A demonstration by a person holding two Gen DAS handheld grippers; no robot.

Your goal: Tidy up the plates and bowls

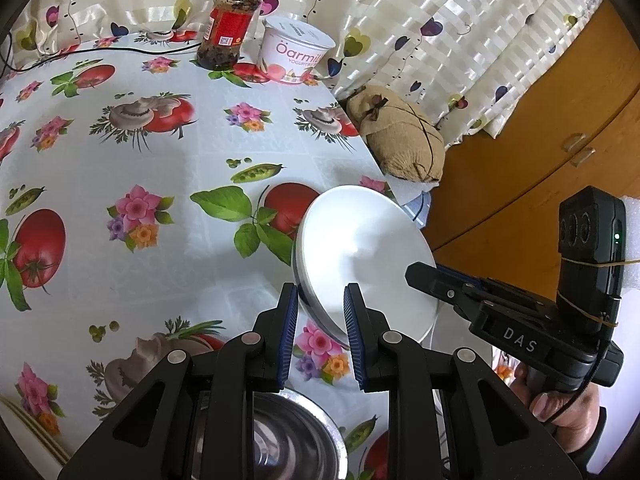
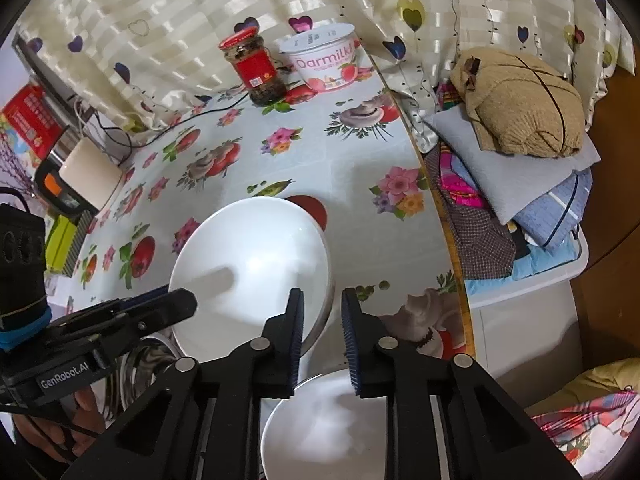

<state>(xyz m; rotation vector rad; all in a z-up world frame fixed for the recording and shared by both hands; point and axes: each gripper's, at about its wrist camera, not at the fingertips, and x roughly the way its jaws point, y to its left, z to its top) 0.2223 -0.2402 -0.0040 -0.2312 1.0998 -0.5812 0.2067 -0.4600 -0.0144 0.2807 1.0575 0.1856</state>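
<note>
A white bowl (image 1: pixel 360 256) is tilted up on its edge above the flowered tablecloth; it also shows in the right wrist view (image 2: pixel 248 264). My left gripper (image 1: pixel 320 320) is open with the bowl's near rim between its fingers. My right gripper (image 2: pixel 322 320) is open with the bowl's right rim between its pads. A steel bowl (image 1: pixel 296 432) lies under the left gripper and shows in the right wrist view (image 2: pixel 144 364). A second white bowl or plate (image 2: pixel 320 432) lies under the right gripper.
A red-lidded jar (image 1: pixel 230 28) and a yogurt tub (image 1: pixel 294 54) stand at the table's far edge. A burlap sack (image 2: pixel 520 100) lies on folded cloths to the right of the table. A white cylinder (image 2: pixel 90 174) stands at the left.
</note>
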